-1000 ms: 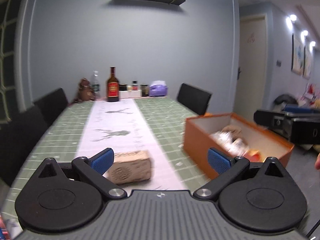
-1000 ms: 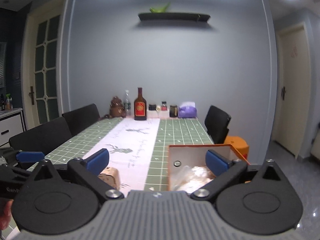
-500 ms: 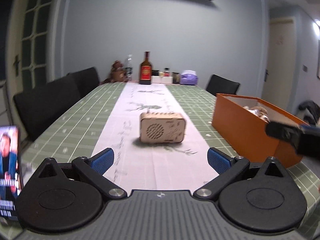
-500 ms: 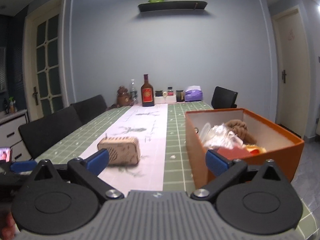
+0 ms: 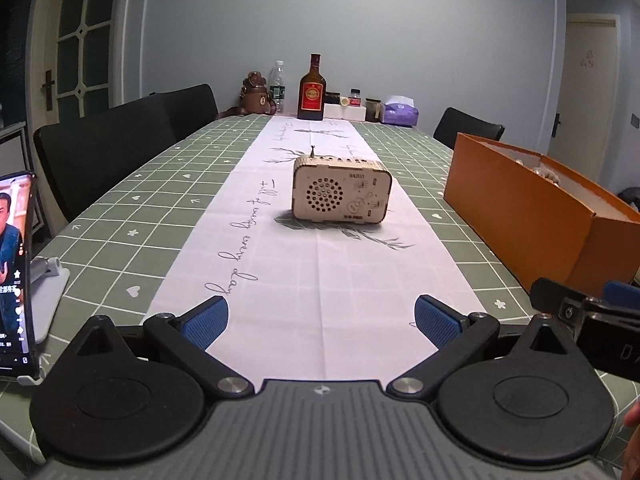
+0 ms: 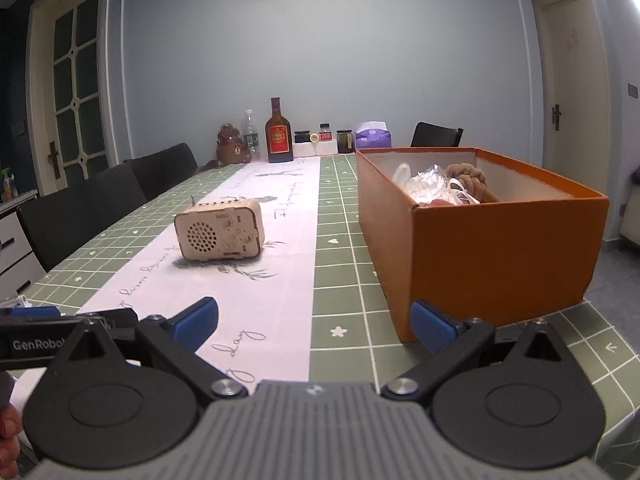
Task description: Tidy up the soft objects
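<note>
An orange box (image 6: 500, 256) (image 5: 532, 216) stands on the right side of the table. It holds soft items: a brown knotted rope (image 6: 468, 178) and crinkled clear plastic bags (image 6: 428, 184). My left gripper (image 5: 320, 320) hovers low over the white table runner (image 5: 320, 280), open and empty. My right gripper (image 6: 314, 322) is open and empty too, just before the box's near corner. In the left wrist view the right gripper's tool (image 5: 592, 324) shows at the right edge; in the right wrist view the left gripper's tool (image 6: 60, 332) shows at the left.
A small wooden radio (image 5: 341, 192) (image 6: 220, 234) sits on the runner mid-table. A phone on a stand (image 5: 16, 276) is at the near left. Bottles, jars and a tissue pack (image 6: 372, 136) line the far end. Black chairs (image 5: 108, 152) flank the table.
Both grippers have come down toward the near end of the table and drawn back. The radio and box now lie farther ahead, and the phone has come fully into the left view.
</note>
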The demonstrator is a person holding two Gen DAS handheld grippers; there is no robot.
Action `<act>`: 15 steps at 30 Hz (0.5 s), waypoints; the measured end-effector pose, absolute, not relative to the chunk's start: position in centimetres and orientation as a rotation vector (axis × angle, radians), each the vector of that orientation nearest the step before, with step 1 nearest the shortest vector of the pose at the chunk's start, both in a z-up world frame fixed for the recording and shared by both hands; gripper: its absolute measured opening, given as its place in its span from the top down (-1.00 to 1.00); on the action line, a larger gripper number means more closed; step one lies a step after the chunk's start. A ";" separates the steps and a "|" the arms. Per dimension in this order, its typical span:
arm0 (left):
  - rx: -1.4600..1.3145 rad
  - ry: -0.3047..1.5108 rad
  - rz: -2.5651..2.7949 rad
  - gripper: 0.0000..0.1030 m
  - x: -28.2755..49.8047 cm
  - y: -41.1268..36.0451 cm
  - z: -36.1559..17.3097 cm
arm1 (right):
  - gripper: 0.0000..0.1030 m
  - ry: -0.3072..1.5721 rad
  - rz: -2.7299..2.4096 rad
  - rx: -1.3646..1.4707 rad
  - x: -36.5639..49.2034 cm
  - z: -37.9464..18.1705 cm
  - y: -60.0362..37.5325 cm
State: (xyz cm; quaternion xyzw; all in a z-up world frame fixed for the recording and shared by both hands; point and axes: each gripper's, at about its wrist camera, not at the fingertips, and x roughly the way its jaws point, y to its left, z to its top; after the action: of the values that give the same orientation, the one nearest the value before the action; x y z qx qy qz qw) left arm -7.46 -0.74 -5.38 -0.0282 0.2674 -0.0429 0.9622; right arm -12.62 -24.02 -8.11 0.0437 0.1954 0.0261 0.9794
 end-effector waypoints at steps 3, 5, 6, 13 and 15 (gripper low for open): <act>-0.043 0.557 -0.099 -1.00 -7.3 -1.3 -5.5 | -0.95 0.381 0.051 0.088 -12.5 -8.0 -24.2; -0.026 0.567 -0.096 -1.00 -7.1 -1.6 -5.6 | -0.95 0.383 0.055 0.088 -12.5 -8.0 -24.3; -0.020 0.572 -0.093 -1.00 -7.1 -1.6 -5.6 | -0.95 0.386 0.056 0.087 -12.4 -8.1 -24.4; -0.029 0.587 -0.077 -1.00 -7.0 -1.5 -5.5 | -0.95 0.395 0.067 0.091 -12.4 -8.0 -24.6; -0.023 0.585 -0.073 -1.00 -7.0 -1.5 -5.4 | -0.95 0.396 0.067 0.092 -12.4 -8.1 -24.6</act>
State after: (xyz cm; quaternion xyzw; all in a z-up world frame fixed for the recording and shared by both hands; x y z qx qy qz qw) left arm -7.02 -1.54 -5.42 -0.0112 0.2881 -0.0362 0.9569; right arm -12.38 -24.62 -8.06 0.0455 0.1964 0.0333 0.9789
